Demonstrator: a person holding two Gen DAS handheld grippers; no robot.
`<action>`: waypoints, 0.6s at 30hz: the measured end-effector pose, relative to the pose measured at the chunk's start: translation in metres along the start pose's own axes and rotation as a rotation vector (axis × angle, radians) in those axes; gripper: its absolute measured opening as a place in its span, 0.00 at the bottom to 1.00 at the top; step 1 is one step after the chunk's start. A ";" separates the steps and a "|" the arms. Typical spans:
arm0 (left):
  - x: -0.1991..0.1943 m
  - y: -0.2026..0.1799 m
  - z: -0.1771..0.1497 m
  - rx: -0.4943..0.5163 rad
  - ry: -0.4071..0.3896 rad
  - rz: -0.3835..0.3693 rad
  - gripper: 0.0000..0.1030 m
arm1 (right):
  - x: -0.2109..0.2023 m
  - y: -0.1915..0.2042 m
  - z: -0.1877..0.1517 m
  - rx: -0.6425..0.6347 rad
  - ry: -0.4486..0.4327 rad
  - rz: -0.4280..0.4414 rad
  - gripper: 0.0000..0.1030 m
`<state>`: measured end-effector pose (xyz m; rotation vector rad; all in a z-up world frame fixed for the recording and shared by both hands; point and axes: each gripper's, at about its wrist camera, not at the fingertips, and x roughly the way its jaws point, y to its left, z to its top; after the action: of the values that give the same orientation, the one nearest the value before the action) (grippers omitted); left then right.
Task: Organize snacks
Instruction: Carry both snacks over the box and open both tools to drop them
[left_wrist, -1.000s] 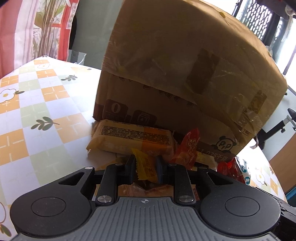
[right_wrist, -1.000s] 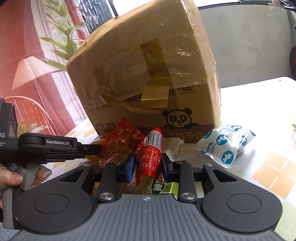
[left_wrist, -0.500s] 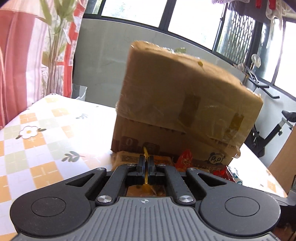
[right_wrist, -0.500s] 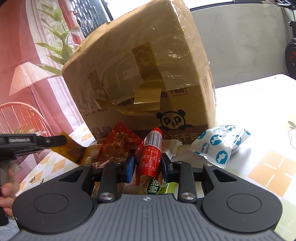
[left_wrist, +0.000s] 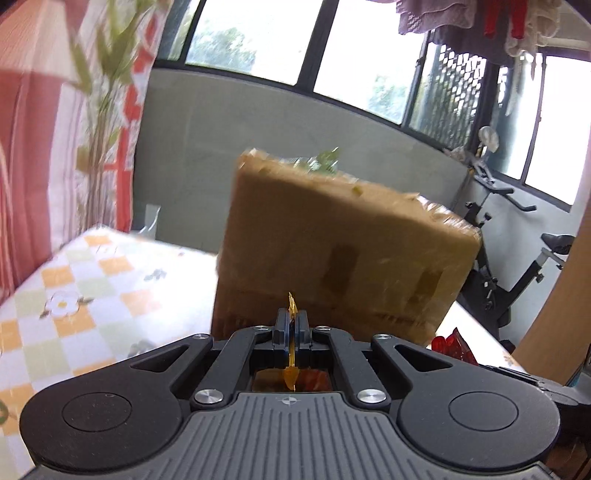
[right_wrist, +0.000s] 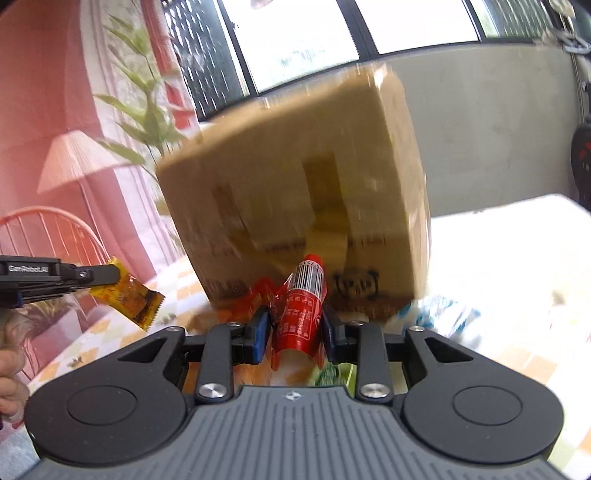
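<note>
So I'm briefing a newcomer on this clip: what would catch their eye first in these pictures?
The big taped cardboard box fills the middle of both views, standing on the checked tablecloth. Right in front of it, the right tool grips a red sausage stick upright. Off to the left in the right wrist view, the left tool holds a small yellow snack packet in the air.

"GenRobot.AI" on left hand-held gripper (right_wrist: 110, 275)
</note>
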<state>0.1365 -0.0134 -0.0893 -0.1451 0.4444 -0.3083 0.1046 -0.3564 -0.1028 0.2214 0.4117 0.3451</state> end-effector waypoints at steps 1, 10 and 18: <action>0.000 -0.004 0.007 0.014 -0.012 -0.015 0.03 | -0.002 0.001 0.008 0.001 -0.013 0.002 0.30; 0.011 -0.053 0.082 0.089 -0.177 -0.160 0.03 | -0.012 0.015 0.105 -0.078 -0.175 0.051 0.30; 0.072 -0.081 0.128 0.093 -0.174 -0.169 0.03 | 0.038 0.009 0.160 -0.133 -0.155 -0.001 0.30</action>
<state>0.2333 -0.1040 0.0129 -0.1174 0.2453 -0.4777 0.2025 -0.3570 0.0290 0.1166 0.2347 0.3509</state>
